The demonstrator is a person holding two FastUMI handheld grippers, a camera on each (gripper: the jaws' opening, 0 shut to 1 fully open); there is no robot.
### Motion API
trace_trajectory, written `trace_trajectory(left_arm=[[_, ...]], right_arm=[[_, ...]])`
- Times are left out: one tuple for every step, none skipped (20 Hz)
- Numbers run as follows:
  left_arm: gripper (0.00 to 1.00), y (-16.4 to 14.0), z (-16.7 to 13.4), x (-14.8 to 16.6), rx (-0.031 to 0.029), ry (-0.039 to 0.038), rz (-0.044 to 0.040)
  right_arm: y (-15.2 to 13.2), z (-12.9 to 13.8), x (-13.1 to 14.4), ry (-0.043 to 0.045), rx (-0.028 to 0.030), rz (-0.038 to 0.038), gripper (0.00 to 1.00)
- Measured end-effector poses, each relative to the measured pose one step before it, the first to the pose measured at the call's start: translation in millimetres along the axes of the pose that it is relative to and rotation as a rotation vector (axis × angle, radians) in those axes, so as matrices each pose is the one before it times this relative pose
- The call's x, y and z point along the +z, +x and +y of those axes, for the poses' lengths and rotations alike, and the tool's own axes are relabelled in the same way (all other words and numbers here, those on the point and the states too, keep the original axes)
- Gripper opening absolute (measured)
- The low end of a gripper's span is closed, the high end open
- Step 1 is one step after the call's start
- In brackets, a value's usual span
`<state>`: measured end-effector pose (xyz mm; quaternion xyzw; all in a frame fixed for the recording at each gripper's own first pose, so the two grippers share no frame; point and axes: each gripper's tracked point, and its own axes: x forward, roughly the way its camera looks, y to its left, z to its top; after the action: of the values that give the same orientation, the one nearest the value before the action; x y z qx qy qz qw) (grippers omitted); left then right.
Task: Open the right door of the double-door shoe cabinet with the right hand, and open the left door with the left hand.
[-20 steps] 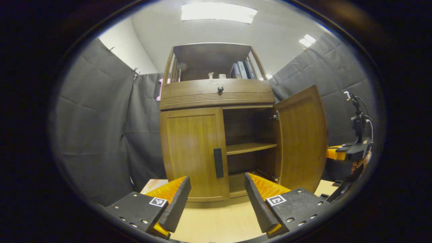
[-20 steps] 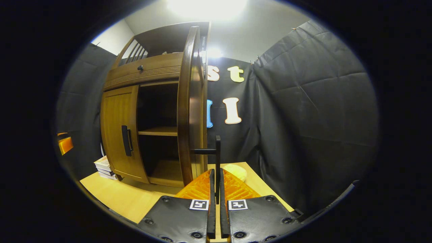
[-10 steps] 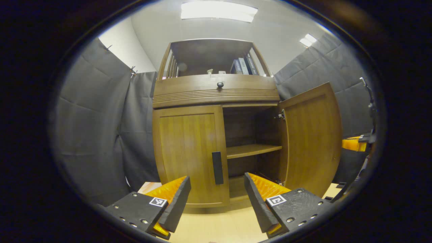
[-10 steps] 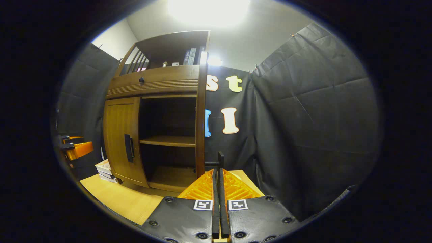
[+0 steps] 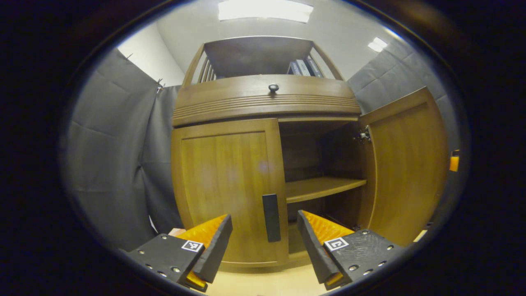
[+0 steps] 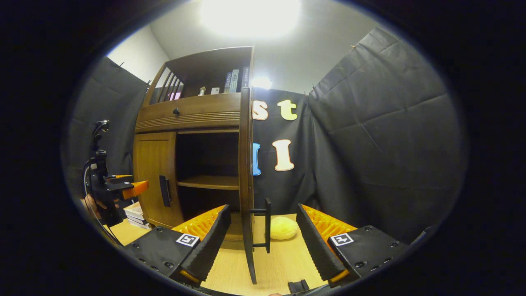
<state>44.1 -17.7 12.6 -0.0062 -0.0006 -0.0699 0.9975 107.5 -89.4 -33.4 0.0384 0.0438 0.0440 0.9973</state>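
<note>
Right door (image 5: 407, 164): swung wide open.
Left door (image 5: 228, 189): closed.
Left gripper (image 5: 265, 242): spread, handle (image 5: 271, 217) between its fingers, untouched.
Right gripper (image 6: 263, 242): spread, straddling right door's handle (image 6: 266, 225).

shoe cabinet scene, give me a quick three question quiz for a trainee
1. True or false: the brown wooden cabinet's right door stands open.
2. Which is closed? A) the brown wooden left door B) the right door
3. Fill in: in the right gripper view, the right door's black bar handle sits between the open right tongs, which are ____ it.

Key: 1 true. 2 A. 3 not touching; both fingers stand clear of the handle. The left tongs are open too, with the left door's black handle ahead between them.
</note>
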Motion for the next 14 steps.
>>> trace_trajectory(left_arm=[[0.93,0.67,-0.41,-0.95,-0.00021,-0.00066,0.00488],[0.93,1.25,0.12,-1.45,0.00027,-0.00100,0.00235],[0.93,1.14,-0.39,-1.30,0.00015,-0.00036,0.00563],[0.93,0.38,0.55,-1.69,0.00146,-0.00069,0.00570],[0.93,0.39,0.29,-0.72,0.00369,-0.00052,0.00549],[0.93,1.00,0.16,-1.05,0.00185,-0.00289,0.00278],[0.93,1.63,0.23,-1.26,0.00259,-0.00125,0.00422],[0.93,0.90,1.13,-2.19,0.00357,-0.00081,0.00696],[0.93,-0.21,0.40,-1.82,0.00316,-0.00277,0.01087],[0.93,-1.03,0.16,-2.17,0.00229,-0.00479,0.01229],[0.93,-0.28,0.13,-1.76,0.00266,-0.00478,0.01230],[0.93,0.48,0.50,-2.62,0.00571,-0.00340,0.01615],[0.93,0.13,0.19,-1.40,0.00416,-0.00232,0.01444],[0.93,0.22,0.19,-1.01,0.00098,-0.00422,0.01113]], right_arm=[[1.18,-3.99,-0.21,-0.00197,-0.01036,0.00279,0.96],[1.64,-4.29,-1.63,-0.00052,-0.00679,0.00491,0.96],[0.66,-2.92,-1.62,0.00168,-0.00676,0.00633,0.96],[0.29,-2.86,-1.80,0.00251,-0.00499,0.00616,0.96],[0.68,-2.13,-0.34,0.00110,-0.00233,0.00334,0.96],[-0.23,-2.02,0.27,-0.00154,-0.00348,0.00020,0.96],[-0.23,-1.20,0.80,-0.00323,-0.00234,-0.00002,0.96],[0.52,-0.12,-0.78,-0.00316,0.00014,0.00066,1.00],[0.88,-0.52,-0.93,-0.00284,0.00105,0.00335,1.00],[0.91,-0.49,-2.73,-0.00105,0.00017,0.00525,0.96],[1.74,1.41,-1.41,0.00029,0.00328,0.00661,0.96],[0.58,-0.38,-0.86,-0.00040,0.00137,0.00071,0.96],[1.19,-0.94,-2.03,-0.00154,-0.00251,0.00565,0.93],[0.92,-0.35,-2.54,0.00187,-0.00063,0.00501,0.92]])
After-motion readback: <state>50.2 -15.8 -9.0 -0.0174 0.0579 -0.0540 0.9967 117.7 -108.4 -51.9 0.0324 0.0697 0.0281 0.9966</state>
